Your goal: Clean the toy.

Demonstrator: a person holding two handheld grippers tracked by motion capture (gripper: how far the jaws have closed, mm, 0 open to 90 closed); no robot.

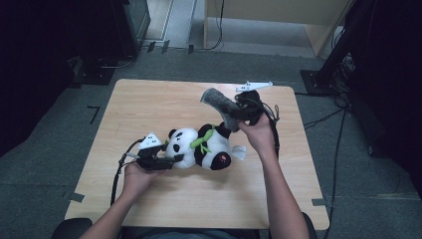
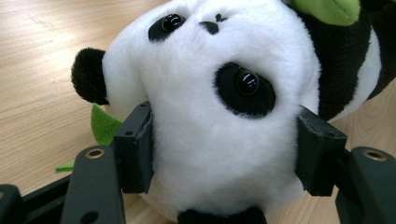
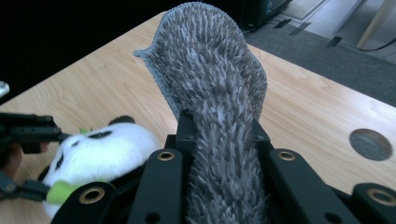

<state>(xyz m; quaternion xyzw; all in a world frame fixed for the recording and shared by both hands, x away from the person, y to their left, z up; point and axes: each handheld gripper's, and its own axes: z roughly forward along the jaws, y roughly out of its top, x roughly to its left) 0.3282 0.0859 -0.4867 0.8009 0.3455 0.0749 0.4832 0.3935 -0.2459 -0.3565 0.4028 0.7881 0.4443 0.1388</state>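
The table (image 1: 149, 99) is bearing a toy panda (image 1: 199, 147) at its middle. The left gripper (image 2: 224, 154) is clamping the panda's head; the right gripper (image 3: 217, 140), just beyond the panda, is pinching a grey cloth (image 3: 210, 79). Wiping probably needs steady bracing.

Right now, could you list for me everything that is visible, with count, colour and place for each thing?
panda plush toy: one, black and white with green leaf trim, lying at the middle of the table, head clamped between the left jaws
fuzzy cloth: one, grey, held up above the table's far right part, pinched between the right jaws
table: one, light wood, centre of the high view
round hole in the table: one, grey inside, seen in the right gripper view
floor: grey carpet, around the table
left hand-held gripper: one, black, shut on the panda's head
right hand-held gripper: one, black, shut on the cloth
forearms: two, coming from the bottom edge
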